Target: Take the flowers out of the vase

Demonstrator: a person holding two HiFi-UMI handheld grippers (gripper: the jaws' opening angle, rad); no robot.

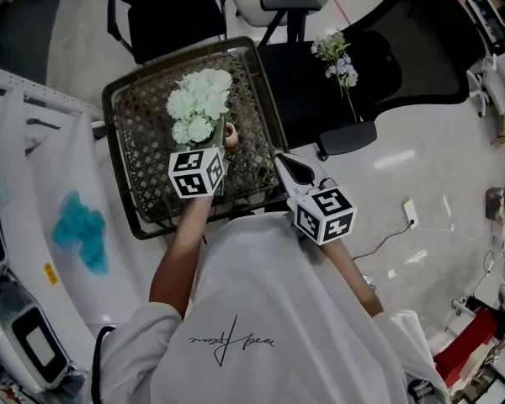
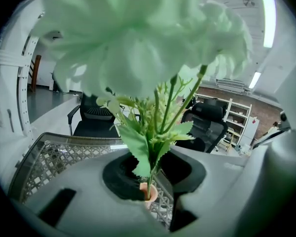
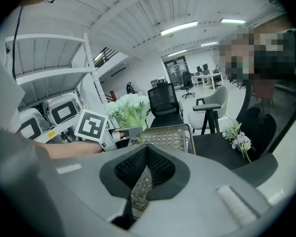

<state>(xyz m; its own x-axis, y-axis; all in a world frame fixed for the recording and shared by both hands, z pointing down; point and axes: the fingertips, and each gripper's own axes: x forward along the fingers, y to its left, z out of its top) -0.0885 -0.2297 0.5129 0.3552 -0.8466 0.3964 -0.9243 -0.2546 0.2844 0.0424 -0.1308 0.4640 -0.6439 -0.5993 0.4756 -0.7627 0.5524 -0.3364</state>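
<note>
Clearly, the flowers (image 1: 200,101) are shown as a dense bunch of pale green-white, ruffled blooms, carried on thin green stems with serrated leaves below the heads. The stems are pinched between the jaws of the left gripper (image 2: 153,174), which are closed on them just under the leaves. Directly beneath the jaws, the round mouth of a small peach-coloured vase (image 2: 149,191) is seen, and a single stem is met by it (whether the stem end is clear of the rim cannot be told). The bunch is held above a dark lattice basket (image 1: 143,141). The jaws of the right gripper (image 3: 147,152) are pressed together with nothing between them, and are pointed at the near right rim of the basket. A second, smaller sprig (image 1: 337,57) of white and lilac blooms is laid on a black chair seat (image 1: 320,99) beside the basket.
</note>
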